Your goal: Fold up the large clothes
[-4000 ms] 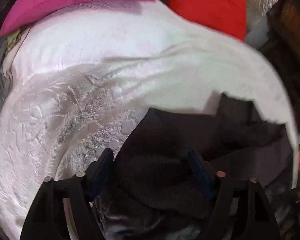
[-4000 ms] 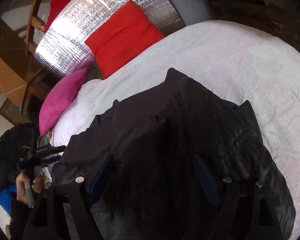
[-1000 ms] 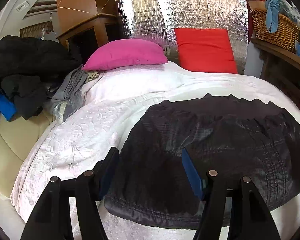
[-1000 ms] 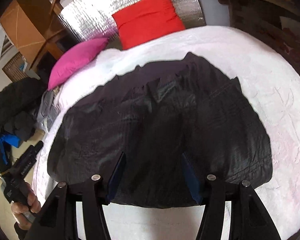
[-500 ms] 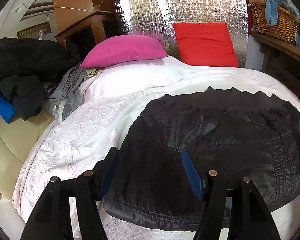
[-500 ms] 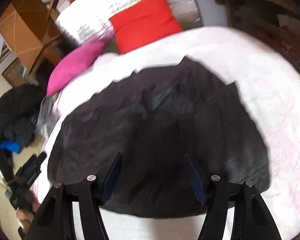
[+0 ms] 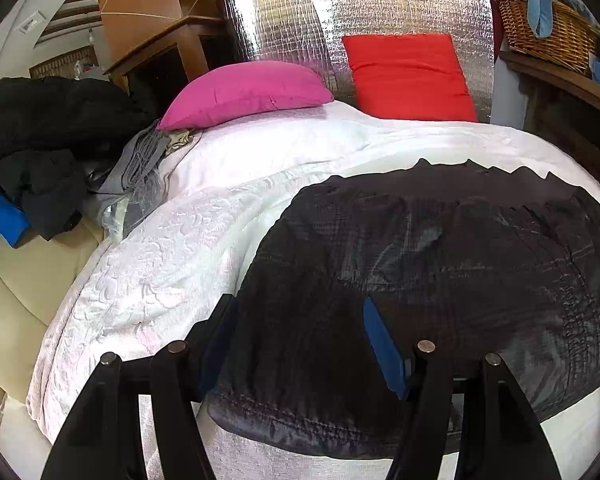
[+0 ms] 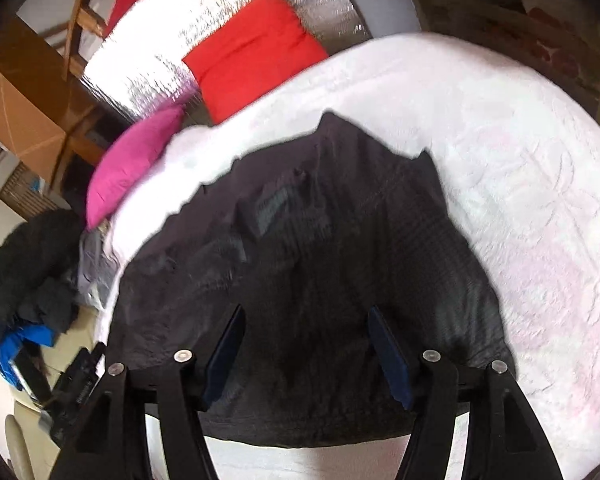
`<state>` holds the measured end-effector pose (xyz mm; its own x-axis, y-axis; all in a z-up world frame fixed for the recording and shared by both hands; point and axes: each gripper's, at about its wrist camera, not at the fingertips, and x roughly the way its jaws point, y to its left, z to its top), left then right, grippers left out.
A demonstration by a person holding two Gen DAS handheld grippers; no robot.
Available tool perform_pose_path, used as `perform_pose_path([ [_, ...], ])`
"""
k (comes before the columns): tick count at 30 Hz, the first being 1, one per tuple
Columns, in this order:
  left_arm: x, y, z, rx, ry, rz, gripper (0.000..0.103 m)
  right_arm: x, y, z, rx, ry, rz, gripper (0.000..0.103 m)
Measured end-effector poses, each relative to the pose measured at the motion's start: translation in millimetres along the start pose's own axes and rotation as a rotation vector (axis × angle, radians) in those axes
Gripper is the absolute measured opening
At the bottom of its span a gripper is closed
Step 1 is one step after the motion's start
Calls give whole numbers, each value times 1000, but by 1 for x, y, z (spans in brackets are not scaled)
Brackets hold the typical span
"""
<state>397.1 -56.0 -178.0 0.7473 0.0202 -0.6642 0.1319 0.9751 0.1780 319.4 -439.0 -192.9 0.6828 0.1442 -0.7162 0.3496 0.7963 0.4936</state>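
Observation:
A large black quilted garment (image 7: 440, 280) lies spread flat on the white bedspread (image 7: 172, 264); it also shows in the right wrist view (image 8: 320, 280). My left gripper (image 7: 300, 340) is open and empty, hovering above the garment's near left part. My right gripper (image 8: 304, 348) is open and empty, above the garment's near edge. The left gripper body (image 8: 74, 392) shows at the lower left of the right wrist view, beside the bed.
A pink pillow (image 7: 244, 92) and a red pillow (image 7: 408, 76) lie at the head of the bed against a silver foil panel (image 7: 340, 20). A pile of dark clothes (image 7: 40, 152) sits left of the bed. A wicker basket (image 7: 548, 36) stands on a shelf at right.
Both grippers have stayed open and empty above the spread garment. The right wrist view has tilted and shifted slightly; the left view barely moved. Four seconds ago both hovered close over the bunched garment.

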Motion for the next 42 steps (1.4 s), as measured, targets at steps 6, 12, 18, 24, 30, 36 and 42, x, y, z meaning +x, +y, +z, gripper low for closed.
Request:
perform_pose_path([
  [6, 3, 1, 0, 5, 5, 5, 66, -19, -17, 10, 38, -59, 42, 68],
  [12, 5, 2, -1, 12, 8, 8, 66, -26, -29, 14, 57, -76, 55, 68],
  [18, 8, 4, -2, 15, 15, 10, 67, -29, -37, 16, 71, -95, 81, 71],
  [24, 11, 6, -2, 21, 20, 11, 67, -27, -41, 18, 85, -109, 78, 78],
  [30, 14, 11, -4, 15, 33, 12, 67, -23, -50, 21, 110, -113, 65, 78],
  [36, 15, 15, -4, 9, 37, 18, 67, -22, -60, 25, 132, -119, 65, 78],
  [42, 18, 17, -4, 10, 42, 25, 67, -18, -65, 29, 129, -109, 58, 78],
])
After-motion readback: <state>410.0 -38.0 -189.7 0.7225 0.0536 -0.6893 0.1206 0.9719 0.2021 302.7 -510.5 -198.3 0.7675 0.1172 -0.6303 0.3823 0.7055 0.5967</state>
